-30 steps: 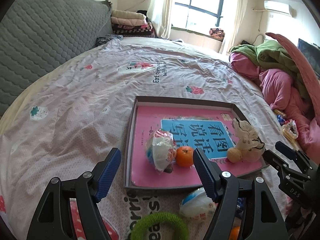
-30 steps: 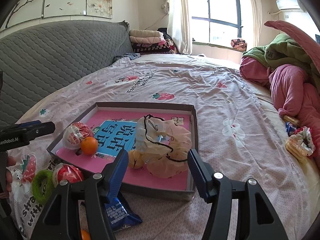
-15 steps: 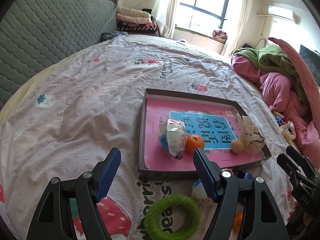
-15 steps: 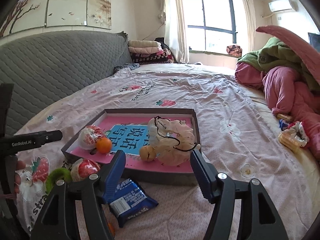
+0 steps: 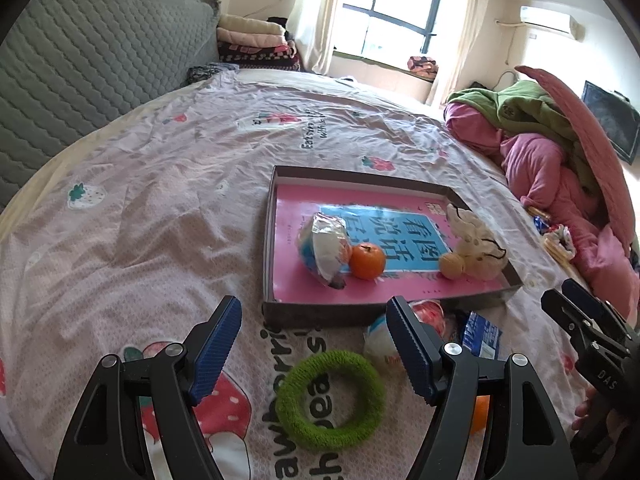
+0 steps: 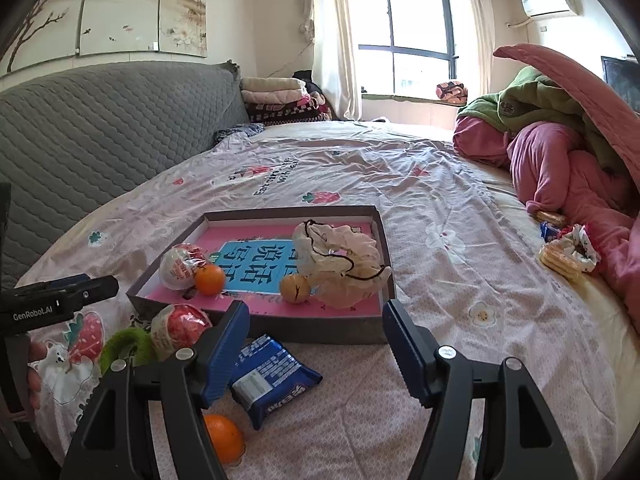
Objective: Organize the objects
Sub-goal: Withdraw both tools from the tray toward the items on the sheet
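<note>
1. Shallow box (image 5: 276, 240): lies flat on the bed (image 5: 140, 200), its pink printed floor facing up; judged to be the collecting place for the task.
2. Already in the box: wrapped snack ball (image 5: 326, 246) touching an orange (image 5: 367, 261) near the front wall; a cream drawstring pouch (image 6: 340, 264) with a small tan fruit (image 6: 295, 289) just beside it, toward the right wall.
3. Loose on the bed, outside the box's front wall, judged yet to be sorted: green knitted ring (image 5: 330, 394), second wrapped ball (image 6: 182, 328), blue snack packet (image 6: 268, 380), second orange (image 6: 224, 438).
4. Further snack packets (image 6: 568, 254) lie well apart at the bed's right edge, against the heaped quilts (image 6: 560, 152).
5. Left claw (image 5: 314, 350): jaws wide apart, nothing between the pads; tilted downward over the green ring, which sits framed between the fingers — the likely next pick.
6. Right claw (image 6: 316, 346): jaws opening, pads clear of everything; angled down toward the box's front wall, with the blue packet and loose orange just below its left finger.
</note>
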Action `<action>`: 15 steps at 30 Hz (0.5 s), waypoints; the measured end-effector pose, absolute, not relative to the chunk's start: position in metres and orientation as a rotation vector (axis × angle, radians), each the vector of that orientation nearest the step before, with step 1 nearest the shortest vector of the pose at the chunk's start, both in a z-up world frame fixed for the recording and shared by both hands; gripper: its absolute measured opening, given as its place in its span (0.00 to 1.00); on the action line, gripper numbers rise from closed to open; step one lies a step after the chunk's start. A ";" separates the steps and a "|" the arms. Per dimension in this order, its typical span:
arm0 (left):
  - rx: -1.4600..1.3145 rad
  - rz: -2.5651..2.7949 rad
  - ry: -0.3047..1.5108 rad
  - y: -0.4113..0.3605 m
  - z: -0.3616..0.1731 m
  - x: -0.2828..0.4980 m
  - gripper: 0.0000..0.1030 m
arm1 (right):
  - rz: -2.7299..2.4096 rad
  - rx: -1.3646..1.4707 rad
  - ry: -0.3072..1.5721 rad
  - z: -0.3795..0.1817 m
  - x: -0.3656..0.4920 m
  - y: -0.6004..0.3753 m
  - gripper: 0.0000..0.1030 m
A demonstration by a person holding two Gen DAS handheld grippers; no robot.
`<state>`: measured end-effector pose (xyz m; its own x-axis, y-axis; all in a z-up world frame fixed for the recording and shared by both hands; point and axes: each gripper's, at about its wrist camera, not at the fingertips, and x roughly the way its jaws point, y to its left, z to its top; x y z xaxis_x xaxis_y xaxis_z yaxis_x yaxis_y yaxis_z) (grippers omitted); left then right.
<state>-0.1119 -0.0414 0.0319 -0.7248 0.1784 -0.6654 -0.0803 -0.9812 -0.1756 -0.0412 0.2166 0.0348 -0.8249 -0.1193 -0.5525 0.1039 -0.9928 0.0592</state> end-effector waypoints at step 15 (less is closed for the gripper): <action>-1.117 2.773 -0.149 -0.042 0.026 -0.082 0.74 | -2.901 0.894 -0.017 0.034 -0.003 0.201 0.70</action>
<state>-0.0822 -0.0423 0.0258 -0.7121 0.1742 -0.6801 -0.1001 -0.9840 -0.1472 -0.0030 0.2014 0.0338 -0.8212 -0.1045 -0.5610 0.0980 -0.9943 0.0418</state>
